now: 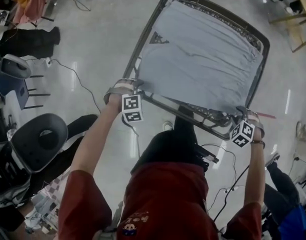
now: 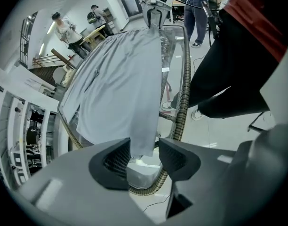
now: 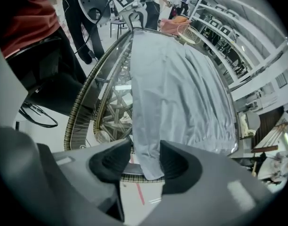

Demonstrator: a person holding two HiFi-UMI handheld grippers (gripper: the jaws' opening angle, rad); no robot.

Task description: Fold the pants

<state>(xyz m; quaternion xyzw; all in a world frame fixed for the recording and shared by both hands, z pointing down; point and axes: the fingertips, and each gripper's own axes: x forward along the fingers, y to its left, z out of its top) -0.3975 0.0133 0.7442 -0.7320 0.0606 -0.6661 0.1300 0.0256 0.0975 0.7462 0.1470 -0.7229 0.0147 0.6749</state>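
Two corners are in play on the pale grey pants [image 1: 198, 59], which lie spread wide and nearly flat over the glass-topped counter [image 1: 144, 38], their near edge reaching the woven rim right in front of the person. Soft, thin, light cloth this: it creases and sags wherever it isn't supported, so I reckon it will follow a lift easily but flop and slide on that glass if only one side is taken. The sensible hold is exactly here, at the two near corners, pinched through all the layers at once. The left hand-held gripper [image 2: 144, 155] is nosed down over the near-left corner, jaws standing apart, the tip of the cloth dangling between them with a gap showing on one side, so nothing is pinched. The right hand-held gripper [image 3: 146, 160] mirrors it at the near-right corner: jaws spread, a fold of fabric hanging in the gap and running close to both pads, but I read it as loose, not clamped. Both point steeply down at the counter's edge. A dark triangular patch [image 1: 158, 38] marks the far-left part of the garment. Judging from the lie, the fold isn't finished, and the next pinch needs both sides together. Around the counter there is pale floor [image 1: 93, 44], with a grey chair [image 1: 38, 139] off to the left.
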